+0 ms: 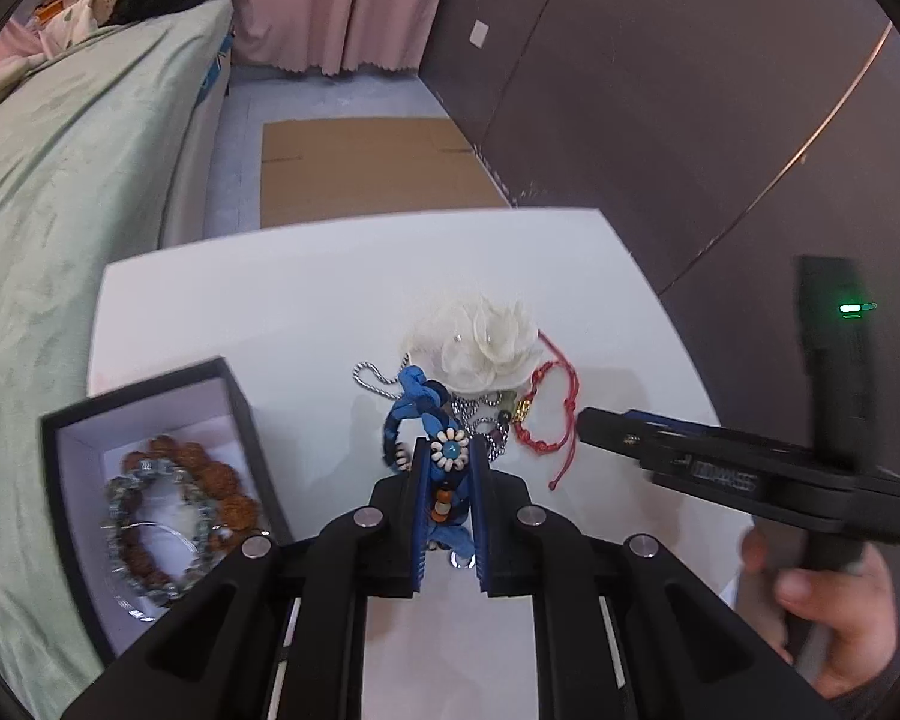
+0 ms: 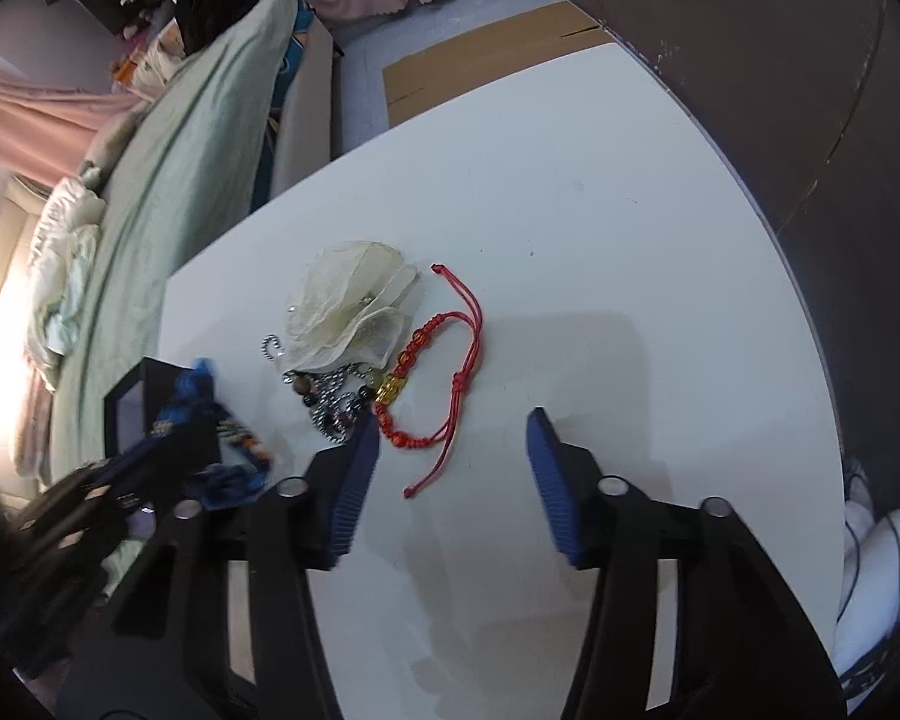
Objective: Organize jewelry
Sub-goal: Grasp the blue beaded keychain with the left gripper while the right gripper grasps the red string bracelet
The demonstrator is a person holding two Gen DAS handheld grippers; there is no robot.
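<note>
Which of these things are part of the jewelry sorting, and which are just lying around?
Part of the job: blue fabric bracelet in the left tool; black box with bead bracelets; red cord bracelet; ball chain; white fabric flower.
Lying about: cardboard; bed; curtain.

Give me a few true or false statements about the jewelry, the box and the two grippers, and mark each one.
1. The left gripper is shut on the blue fabric bracelet. True.
2. The right gripper holds the red cord bracelet. False: its jaws are open and empty, and the bracelet lies on the white table.
3. The black box is empty. False: beaded bracelets lie inside it.
4. The white fabric flower is on the table, outside the box. True.
</note>
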